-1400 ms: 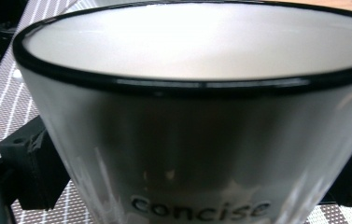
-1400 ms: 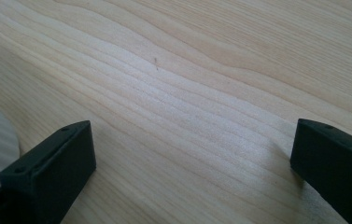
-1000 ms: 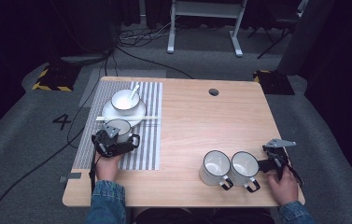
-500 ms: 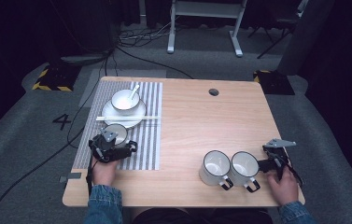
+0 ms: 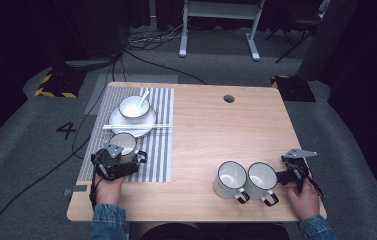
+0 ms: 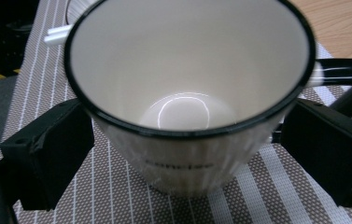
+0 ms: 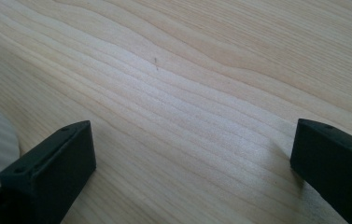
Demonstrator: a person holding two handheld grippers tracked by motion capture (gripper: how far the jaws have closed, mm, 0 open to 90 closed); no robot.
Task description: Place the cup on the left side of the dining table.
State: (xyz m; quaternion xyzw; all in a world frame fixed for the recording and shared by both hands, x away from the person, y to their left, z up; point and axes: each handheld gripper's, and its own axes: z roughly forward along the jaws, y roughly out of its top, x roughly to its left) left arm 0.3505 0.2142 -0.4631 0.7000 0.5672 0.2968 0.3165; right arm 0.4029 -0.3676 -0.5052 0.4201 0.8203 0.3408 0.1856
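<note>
The wooden table [image 5: 211, 135] took up the middle of the high view, with a striped placemat [image 5: 163, 150] laid down its left part, seemingly to mark out one place setting. At the upper left of that mat sat a plate [image 5: 148, 124] carrying a bowl [image 5: 134, 106] with a spoon [image 5: 143, 96] leaning in it, and a pair of chopsticks [image 5: 161, 127] lay across the plate's near edge, the way a meal is laid ready.

Toward the lower right of the frame two white mugs [image 5: 230, 178] stood touching side by side on bare wood, probably parked there as spares awaiting their turn. A third mug [image 6: 187, 93] stood upright on the mat at the lower left, just below the plate, its handle pointing right.

The left gripper [image 6: 183, 149] had its jaws spread on either side of that mug's wall, near it but not visibly pressing, so it looked released rather than clenched. The right gripper [image 7: 192, 158] rested at the far lower right beside the paired mugs, jaws wide apart over bare wood, grasping nothing.
</note>
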